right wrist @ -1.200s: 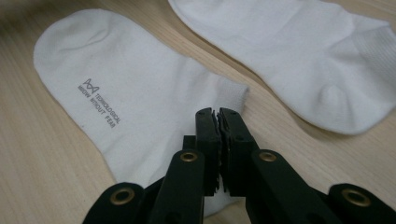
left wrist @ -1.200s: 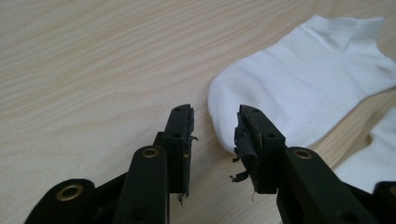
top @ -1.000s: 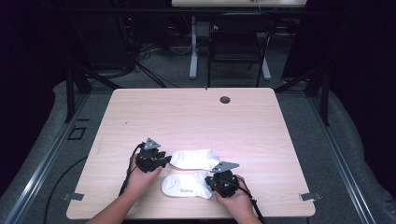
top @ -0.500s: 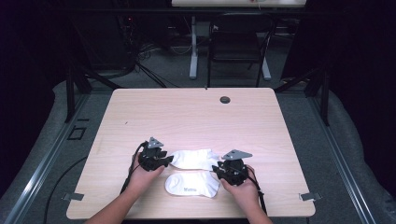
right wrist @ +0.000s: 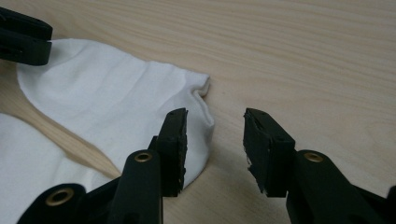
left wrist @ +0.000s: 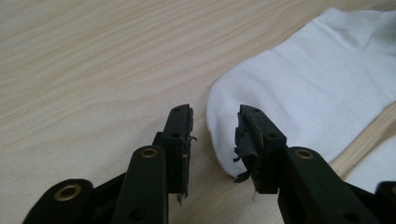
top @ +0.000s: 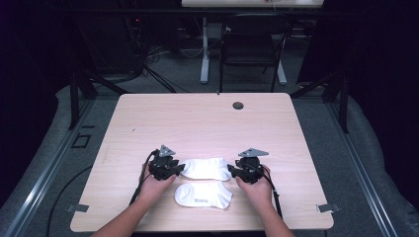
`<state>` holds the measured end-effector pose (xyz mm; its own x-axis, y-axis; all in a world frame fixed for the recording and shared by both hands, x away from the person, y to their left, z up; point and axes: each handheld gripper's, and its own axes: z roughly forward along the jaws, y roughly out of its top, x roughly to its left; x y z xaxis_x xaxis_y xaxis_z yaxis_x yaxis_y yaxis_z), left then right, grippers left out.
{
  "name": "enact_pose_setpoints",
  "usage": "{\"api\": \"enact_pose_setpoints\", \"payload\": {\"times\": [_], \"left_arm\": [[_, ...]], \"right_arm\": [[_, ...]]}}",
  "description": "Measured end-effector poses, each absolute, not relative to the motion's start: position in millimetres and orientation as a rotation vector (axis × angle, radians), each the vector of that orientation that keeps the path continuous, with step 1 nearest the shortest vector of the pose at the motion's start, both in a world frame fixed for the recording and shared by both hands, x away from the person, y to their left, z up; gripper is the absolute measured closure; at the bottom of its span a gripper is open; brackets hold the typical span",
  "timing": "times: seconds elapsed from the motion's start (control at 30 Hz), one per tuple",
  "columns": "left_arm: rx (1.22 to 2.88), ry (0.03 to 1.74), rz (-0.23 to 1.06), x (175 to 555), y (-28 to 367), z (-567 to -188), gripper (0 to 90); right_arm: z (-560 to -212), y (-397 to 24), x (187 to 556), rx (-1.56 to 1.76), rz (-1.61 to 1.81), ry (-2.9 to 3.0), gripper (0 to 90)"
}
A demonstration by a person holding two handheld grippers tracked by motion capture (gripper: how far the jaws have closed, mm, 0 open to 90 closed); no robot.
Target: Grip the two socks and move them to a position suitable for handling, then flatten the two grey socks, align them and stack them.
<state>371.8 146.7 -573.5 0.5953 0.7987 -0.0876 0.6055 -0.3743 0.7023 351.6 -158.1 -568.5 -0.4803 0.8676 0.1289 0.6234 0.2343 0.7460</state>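
Two white ankle socks lie flat near the table's front edge. In the high view the farther sock (top: 205,168) sits between my two grippers and the nearer sock (top: 203,195) lies just in front of it. My left gripper (top: 180,169) is at the farther sock's left end. In the left gripper view its jaws (left wrist: 215,114) stand apart with the sock's rounded toe (left wrist: 303,84) between them; they have just been closing. My right gripper (top: 232,173) is at the sock's right end. Its jaws (right wrist: 215,116) stand apart over the cuff edge (right wrist: 116,98), having just been opening.
The light wooden table (top: 207,123) has a small dark grommet (top: 238,105) near its far edge. A black chair (top: 252,49) and a desk leg stand on the floor beyond the table. Cables trail back from both grippers along the person's forearms.
My right gripper let go of the nearer sock's right end, opened, and moved away from the person to the farther sock's right end. The left gripper stayed put.
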Motion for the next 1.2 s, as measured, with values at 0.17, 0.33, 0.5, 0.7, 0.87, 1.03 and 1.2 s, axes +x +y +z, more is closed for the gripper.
{"api": "enact_pose_setpoints", "payload": {"times": [0.17,0.33,0.5,0.7,0.87,1.03,1.2], "left_arm": [[2.107,1.108,0.355,371.8,146.5,-573.7,68.0],[2.094,1.111,0.341,372.3,146.8,-574.3,72.2],[2.107,1.097,0.341,371.6,145.0,-575.5,77.8],[2.115,1.088,0.325,371.6,145.4,-576.1,87.5],[2.109,1.082,0.314,371.7,145.8,-575.5,89.2],[2.101,1.085,0.308,371.9,146.3,-574.9,89.3],[2.086,1.087,0.304,372.9,147.3,-574.2,89.3]], "right_arm": [[-573.3,-158.3,356.3,1.407,1.088,2.209,59.1],[-575.9,-157.0,358.2,1.427,1.111,2.221,65.5],[-576.4,-156.4,358.5,1.443,1.116,2.245,75.9],[-576.7,-154.9,358.5,1.448,1.112,2.251,85.8],[-574.3,-155.3,358.6,1.451,1.117,2.249,86.4],[-574.2,-156.3,359.8,1.465,1.137,2.248,86.4],[-573.4,-157.5,359.9,1.475,1.145,2.249,86.3]]}}
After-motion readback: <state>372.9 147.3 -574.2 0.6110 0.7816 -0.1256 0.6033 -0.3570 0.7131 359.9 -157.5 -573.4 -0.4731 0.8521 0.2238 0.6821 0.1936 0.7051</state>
